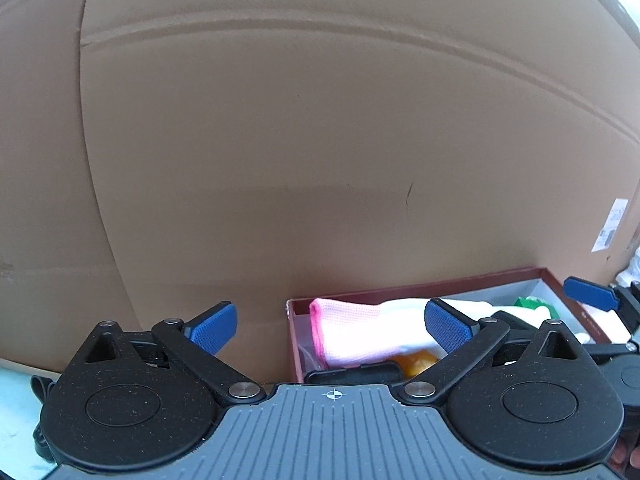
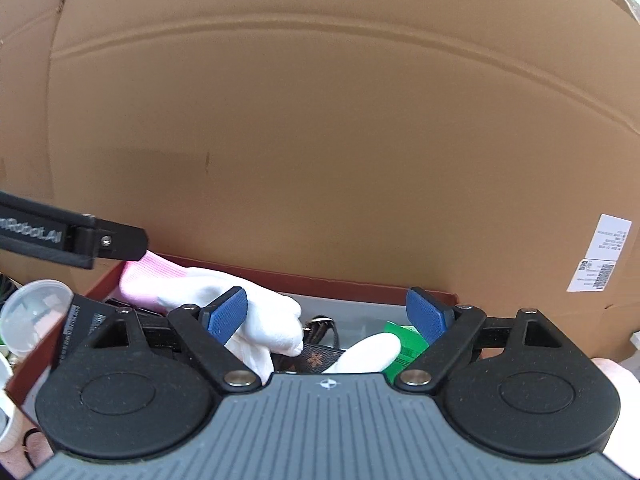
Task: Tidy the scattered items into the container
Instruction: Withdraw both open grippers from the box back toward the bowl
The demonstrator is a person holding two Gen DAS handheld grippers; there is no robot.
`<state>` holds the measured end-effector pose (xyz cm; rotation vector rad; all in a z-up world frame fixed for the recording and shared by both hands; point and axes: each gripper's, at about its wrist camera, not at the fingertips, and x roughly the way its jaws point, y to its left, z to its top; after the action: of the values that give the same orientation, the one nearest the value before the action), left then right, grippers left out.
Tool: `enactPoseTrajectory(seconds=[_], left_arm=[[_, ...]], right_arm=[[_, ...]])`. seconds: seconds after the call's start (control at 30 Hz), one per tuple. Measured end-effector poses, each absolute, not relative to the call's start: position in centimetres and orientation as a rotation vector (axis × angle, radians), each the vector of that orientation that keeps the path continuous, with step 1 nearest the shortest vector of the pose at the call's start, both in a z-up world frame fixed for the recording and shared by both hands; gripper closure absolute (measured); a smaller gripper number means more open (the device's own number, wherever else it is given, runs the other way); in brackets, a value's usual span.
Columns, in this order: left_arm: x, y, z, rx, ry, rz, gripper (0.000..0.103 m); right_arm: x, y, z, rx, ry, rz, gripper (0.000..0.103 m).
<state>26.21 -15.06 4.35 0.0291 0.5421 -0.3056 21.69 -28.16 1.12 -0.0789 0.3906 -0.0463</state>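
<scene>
A dark red box (image 1: pixel 420 285) with a grey inside stands against a cardboard wall; it also shows in the right wrist view (image 2: pixel 360 283). In it lie a white glove with a pink cuff (image 1: pixel 352 336) (image 2: pixel 224 300), an orange item (image 1: pixel 416 362), a green packet (image 2: pixel 404 344) and a brown patterned strap (image 2: pixel 320 354). My left gripper (image 1: pixel 332 330) is open and empty, over the box's left end. My right gripper (image 2: pixel 328 318) is open and empty, just above the glove and strap; one blue finger of it shows in the left wrist view (image 1: pixel 592 298).
A large cardboard sheet (image 1: pixel 320 140) fills the background right behind the box. A clear plastic cup (image 2: pixel 36 312) and a black packet (image 2: pixel 80 332) sit at the box's left end. A white label (image 2: pixel 604 258) is stuck on the cardboard at right.
</scene>
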Motion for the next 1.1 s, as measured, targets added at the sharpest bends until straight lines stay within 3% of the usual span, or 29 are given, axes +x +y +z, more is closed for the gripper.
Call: enactPoseTrajectory(seconds=[0.3,0.4,0.57,1.1], left_arm=[[25.0,-14.2,3.0,0.016,0.585,-0.334,0.000],[24.0,-13.7,3.3,-0.024,0.594,-0.368,0.000],[21.1,-12.1,3.7,-0.106,0.612,-0.408,0.000],[5.0,-6.4,1.8,-0.109,0.521,-0.288,0.000]], right_arm=[[21.7,-28.0,0.8,-0.054,0.416,-0.041,0.013],[20.6,-28.1,1.6,-0.011,0.392,-0.020,0.003],[17.8,-27.6,2.6,0.012,0.347,-0.001,0.000],[6.7,-24.1,2.2,0.012,0.322,0.119,0.000]])
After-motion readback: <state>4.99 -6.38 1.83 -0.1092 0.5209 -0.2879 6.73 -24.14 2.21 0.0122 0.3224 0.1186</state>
